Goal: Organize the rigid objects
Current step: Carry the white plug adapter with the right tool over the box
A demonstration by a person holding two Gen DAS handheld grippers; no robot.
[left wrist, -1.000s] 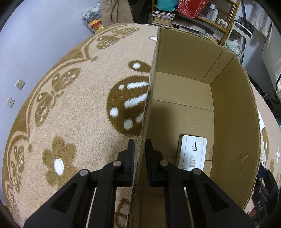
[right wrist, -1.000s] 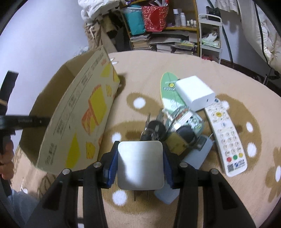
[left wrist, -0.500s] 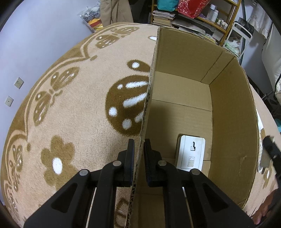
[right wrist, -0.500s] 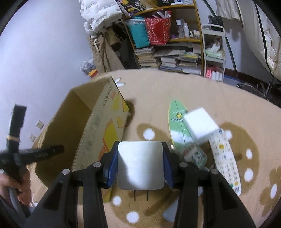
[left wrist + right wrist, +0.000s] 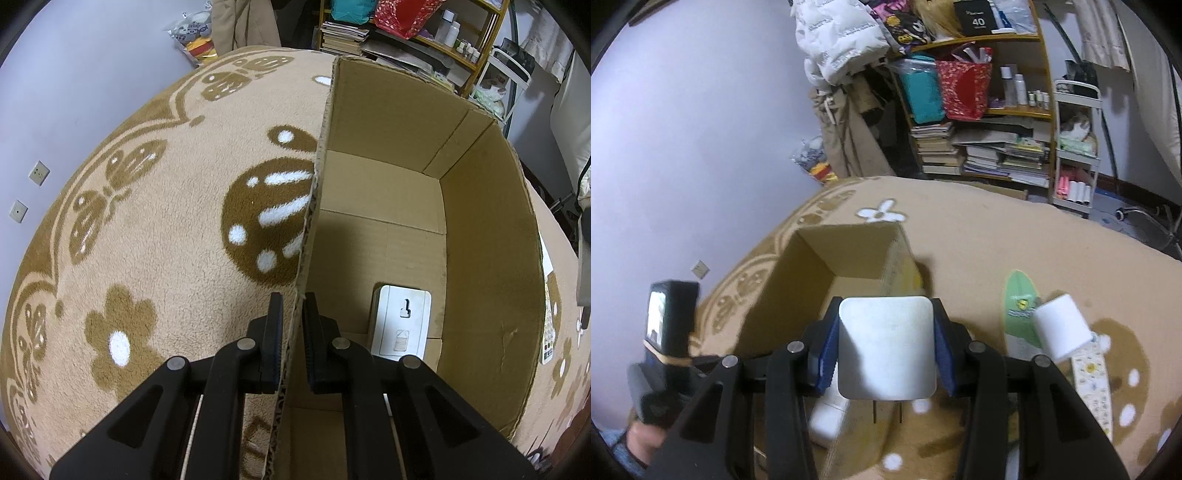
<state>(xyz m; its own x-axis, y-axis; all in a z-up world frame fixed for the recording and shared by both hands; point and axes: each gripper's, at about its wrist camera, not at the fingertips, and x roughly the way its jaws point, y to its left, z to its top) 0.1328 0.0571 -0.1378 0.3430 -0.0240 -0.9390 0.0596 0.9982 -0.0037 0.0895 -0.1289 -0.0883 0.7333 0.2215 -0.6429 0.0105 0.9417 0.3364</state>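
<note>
Here the right gripper (image 5: 886,354) clamps a white charger (image 5: 886,347) by its flat sides above the near end of the cardboard box (image 5: 846,254), a stiff, light, smooth-shelled block that could slip, while the left gripper (image 5: 292,332) pinches the box's left wall.
</note>
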